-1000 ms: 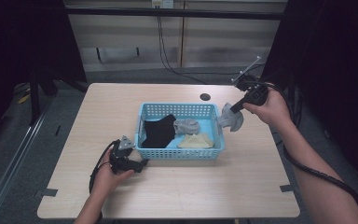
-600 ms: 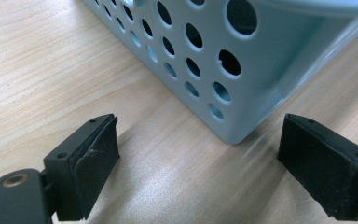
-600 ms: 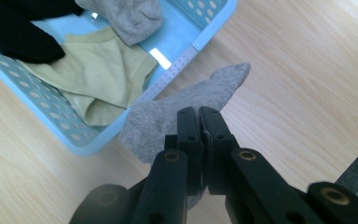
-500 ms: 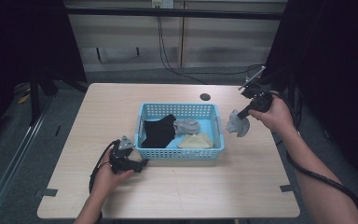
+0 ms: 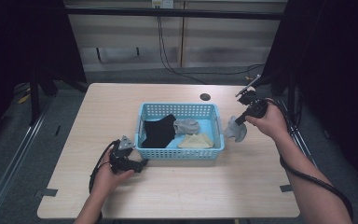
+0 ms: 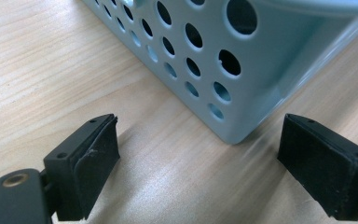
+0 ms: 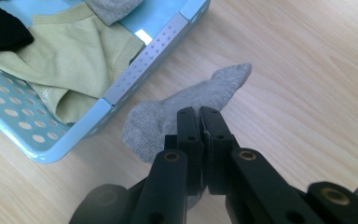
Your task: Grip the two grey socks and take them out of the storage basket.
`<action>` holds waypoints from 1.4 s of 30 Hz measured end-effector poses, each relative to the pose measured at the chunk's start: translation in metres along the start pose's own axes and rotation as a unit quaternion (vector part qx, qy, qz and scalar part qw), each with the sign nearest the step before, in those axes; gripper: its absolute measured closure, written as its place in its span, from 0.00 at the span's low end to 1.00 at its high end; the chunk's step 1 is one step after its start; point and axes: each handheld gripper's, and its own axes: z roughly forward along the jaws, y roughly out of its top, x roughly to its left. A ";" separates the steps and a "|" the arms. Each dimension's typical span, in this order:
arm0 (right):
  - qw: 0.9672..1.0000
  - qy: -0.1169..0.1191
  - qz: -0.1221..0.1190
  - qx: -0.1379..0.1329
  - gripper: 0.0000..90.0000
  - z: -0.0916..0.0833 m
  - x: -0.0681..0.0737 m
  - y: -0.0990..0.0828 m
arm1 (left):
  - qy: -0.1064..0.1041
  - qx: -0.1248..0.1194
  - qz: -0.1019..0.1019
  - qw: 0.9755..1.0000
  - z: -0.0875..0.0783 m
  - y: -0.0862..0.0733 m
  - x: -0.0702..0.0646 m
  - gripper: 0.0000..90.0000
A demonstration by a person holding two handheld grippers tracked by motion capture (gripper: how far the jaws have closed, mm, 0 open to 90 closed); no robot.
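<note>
The grey sock (image 7: 186, 114) dangles just outside the blue basket (image 5: 216, 128), over the bench (image 5: 261, 186) — pinched in the right tongs (image 7: 199, 122), apparently for setting down. The left tongs (image 6: 198, 163) gape wide, empty, at the basket's near corner.

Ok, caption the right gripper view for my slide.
Right claw shut on a grey sock beside the blue basket of clothes, above the wooden table.

A black garment (image 5: 159, 130) and a yellow-green cloth (image 5: 194, 141) lie in the blue basket (image 5: 177, 108).
</note>
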 end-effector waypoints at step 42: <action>1.000 -0.022 0.006 -0.001 0.55 0.010 0.008 -0.001 | 0.000 0.000 0.000 1.000 0.000 0.000 0.000 0.13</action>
